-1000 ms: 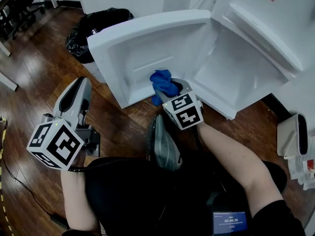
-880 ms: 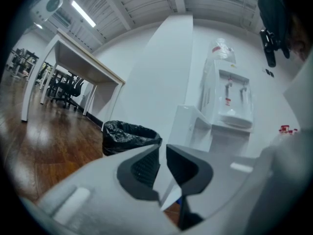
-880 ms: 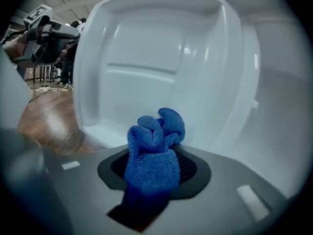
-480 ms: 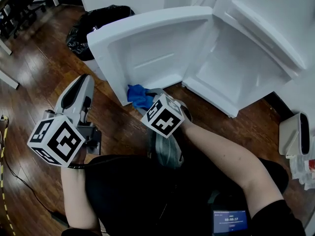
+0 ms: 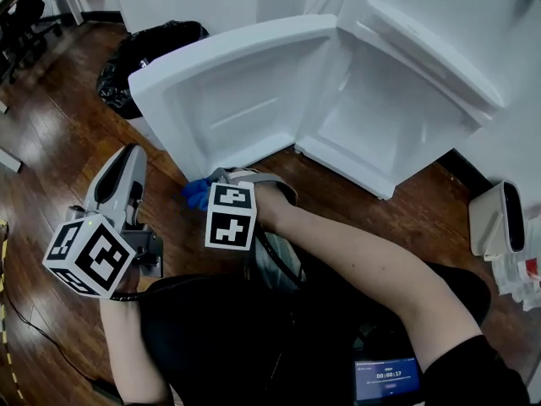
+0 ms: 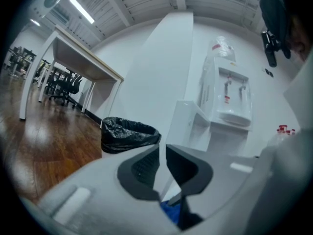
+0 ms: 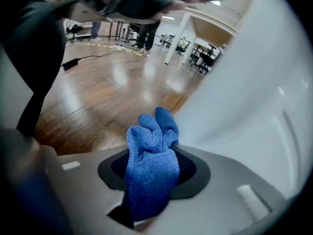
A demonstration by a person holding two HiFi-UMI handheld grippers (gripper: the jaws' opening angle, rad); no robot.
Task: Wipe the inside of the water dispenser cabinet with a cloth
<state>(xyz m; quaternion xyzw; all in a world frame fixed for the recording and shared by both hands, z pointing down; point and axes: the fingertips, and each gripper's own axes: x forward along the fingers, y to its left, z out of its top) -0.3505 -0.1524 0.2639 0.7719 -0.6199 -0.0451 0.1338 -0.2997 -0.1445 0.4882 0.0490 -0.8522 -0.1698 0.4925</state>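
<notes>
While right gripper (image 7: pixel 155 173) clamps one crumpled blue microfibre cloth (image 7: pixel 149 146), left gripper (image 6: pixel 162 166) clenched, empty; one white cabinet (image 5: pixel 397 117) open.

glossy brown wood plank floor (image 5: pixel 51 142) all round, plain white wall (image 6: pixel 146 82). black-bagged trash bin (image 6: pixel 129 133) stands by the wall. further back there's a white desk (image 6: pixel 73 62) with black office chairs (image 6: pixel 66 84) behind it. long strip light (image 6: pixel 80 10) on a ribbed ceiling, black cable (image 7: pixel 78 60) lying across the planks.
</notes>
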